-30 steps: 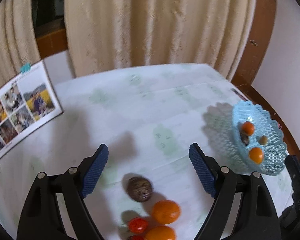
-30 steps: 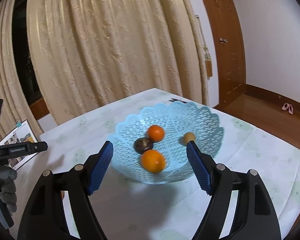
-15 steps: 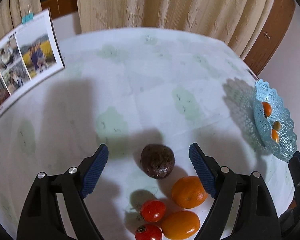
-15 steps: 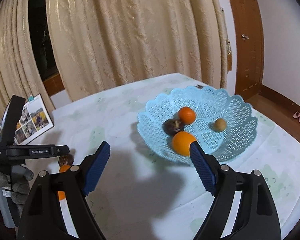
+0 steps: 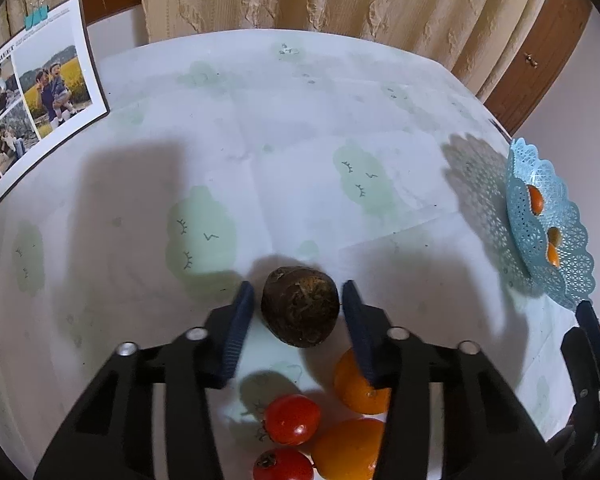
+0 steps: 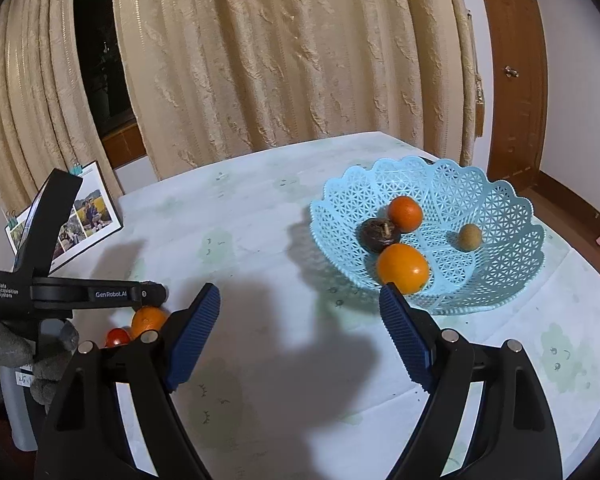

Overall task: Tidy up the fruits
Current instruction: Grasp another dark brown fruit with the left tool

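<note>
Left gripper fingers close around dark brown fruit, small gaps each side, not squeezing. Oranges, tomatoes just behind. Right gripper wide open, empty; blue basket beyond right finger.

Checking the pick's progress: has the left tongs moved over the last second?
Yes. The left tongs came down and forward over the tablecloth, and its jaws narrowed around the brown fruit, with slight gaps showing on both sides.

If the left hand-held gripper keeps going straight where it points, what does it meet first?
The dark brown fruit, already between the left hand-held gripper fingers, which look narrowly apart from it. Beyond it lies bare tablecloth.
</note>
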Motion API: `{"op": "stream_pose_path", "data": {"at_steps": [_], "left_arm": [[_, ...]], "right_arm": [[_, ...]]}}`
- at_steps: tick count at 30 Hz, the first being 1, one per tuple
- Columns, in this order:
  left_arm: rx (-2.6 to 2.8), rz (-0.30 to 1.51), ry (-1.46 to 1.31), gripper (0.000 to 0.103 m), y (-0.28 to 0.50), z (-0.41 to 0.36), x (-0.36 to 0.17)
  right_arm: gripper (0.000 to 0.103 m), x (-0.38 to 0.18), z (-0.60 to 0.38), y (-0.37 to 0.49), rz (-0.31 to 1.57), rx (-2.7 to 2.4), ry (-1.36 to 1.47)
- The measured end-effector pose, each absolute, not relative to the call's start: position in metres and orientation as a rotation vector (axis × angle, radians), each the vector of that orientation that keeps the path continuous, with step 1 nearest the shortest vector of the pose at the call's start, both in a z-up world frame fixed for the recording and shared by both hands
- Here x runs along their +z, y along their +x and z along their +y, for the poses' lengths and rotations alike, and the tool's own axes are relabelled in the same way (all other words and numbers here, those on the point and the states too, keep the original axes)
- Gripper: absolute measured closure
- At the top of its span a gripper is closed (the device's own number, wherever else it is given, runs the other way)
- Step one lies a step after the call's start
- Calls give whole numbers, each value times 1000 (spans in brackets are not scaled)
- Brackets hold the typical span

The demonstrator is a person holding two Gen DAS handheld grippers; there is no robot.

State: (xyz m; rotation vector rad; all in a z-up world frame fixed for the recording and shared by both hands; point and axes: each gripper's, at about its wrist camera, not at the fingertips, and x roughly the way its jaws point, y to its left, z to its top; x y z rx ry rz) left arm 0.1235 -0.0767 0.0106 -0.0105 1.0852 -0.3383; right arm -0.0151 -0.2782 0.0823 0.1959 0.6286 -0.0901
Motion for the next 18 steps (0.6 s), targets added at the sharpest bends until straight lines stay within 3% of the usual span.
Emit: {"op": "stream_pose_path", "data": {"at_steps": [18], "left_arm": [[-308,860,-60,63,109,-46,80]], "right_arm": [[20,77,-234,18,753,150,243]]}}
